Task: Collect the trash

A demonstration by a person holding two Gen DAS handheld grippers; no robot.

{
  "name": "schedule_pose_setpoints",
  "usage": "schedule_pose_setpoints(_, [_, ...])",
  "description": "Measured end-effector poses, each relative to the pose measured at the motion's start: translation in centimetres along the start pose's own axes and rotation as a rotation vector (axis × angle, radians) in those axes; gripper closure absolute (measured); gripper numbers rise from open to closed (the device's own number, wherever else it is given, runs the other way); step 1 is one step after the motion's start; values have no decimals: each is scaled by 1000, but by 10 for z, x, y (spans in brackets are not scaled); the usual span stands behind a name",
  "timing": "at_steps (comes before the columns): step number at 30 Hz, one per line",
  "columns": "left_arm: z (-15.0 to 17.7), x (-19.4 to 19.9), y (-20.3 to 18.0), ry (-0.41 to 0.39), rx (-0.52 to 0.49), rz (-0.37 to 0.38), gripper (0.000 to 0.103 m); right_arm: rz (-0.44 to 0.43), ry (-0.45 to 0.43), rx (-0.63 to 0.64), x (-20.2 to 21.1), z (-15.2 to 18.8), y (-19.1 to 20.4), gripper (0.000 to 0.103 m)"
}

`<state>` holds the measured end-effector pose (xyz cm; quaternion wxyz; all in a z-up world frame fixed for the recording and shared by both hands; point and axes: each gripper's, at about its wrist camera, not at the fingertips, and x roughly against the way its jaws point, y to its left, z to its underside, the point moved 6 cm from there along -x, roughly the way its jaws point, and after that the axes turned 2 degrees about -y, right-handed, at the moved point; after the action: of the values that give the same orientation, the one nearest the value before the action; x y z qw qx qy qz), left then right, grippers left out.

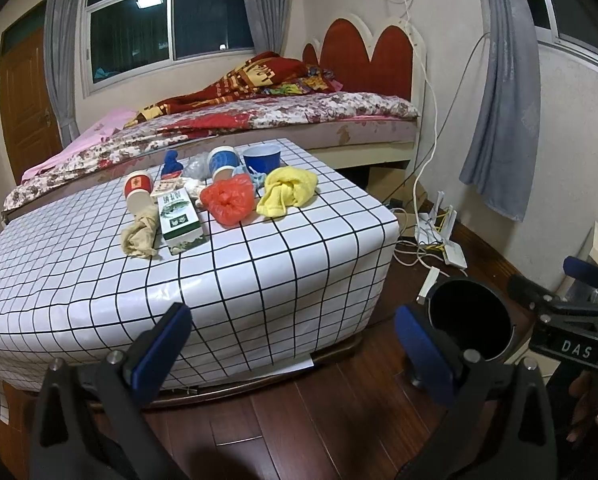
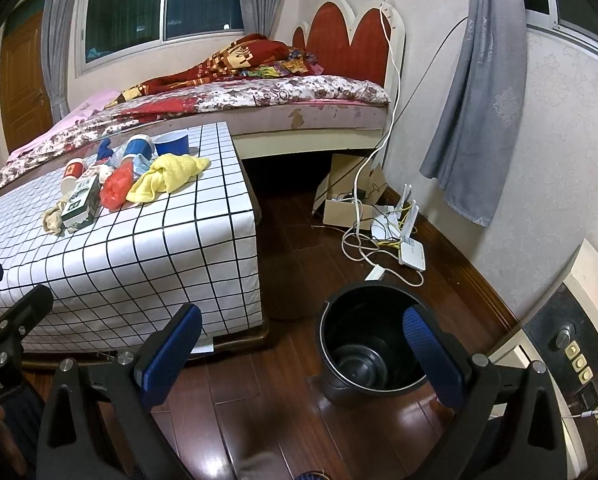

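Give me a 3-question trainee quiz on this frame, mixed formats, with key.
1. True or false: the bin stands on the table.
2. Which lies nearest the table's front edge? A) blue cup B) green box C) yellow cloth
3. Fill in: both the left gripper and the right gripper are ____ and hold nothing.

Key
1. False: it stands on the floor, right of the table.
2. B
3. open
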<state>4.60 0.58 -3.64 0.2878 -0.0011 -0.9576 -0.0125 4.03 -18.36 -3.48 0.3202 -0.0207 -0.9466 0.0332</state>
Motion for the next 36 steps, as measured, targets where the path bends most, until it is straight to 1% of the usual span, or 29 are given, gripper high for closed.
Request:
schedule_pose_setpoints(5, [0,0,0,1,1,1,1,-1,1,8,1,-1,6,1])
schedule_pose_setpoints(19, [-2,0,-2,-3,1,-1,1,-3,-2,12,1,-4,6,1])
schedule_pose_setpoints(25, [-6,1,-5,-13,5,13,1,-2,-10,10,1,-6,4,1])
schedule_pose_setpoints(30, [-8,2,-5,-23,1,-1,1,-2,-10,11,1,-6,4,1])
schedule_pose_setpoints(36, [-9,0,-4,-11,-3,22,1,-6,-9,6,1,-7,5,1])
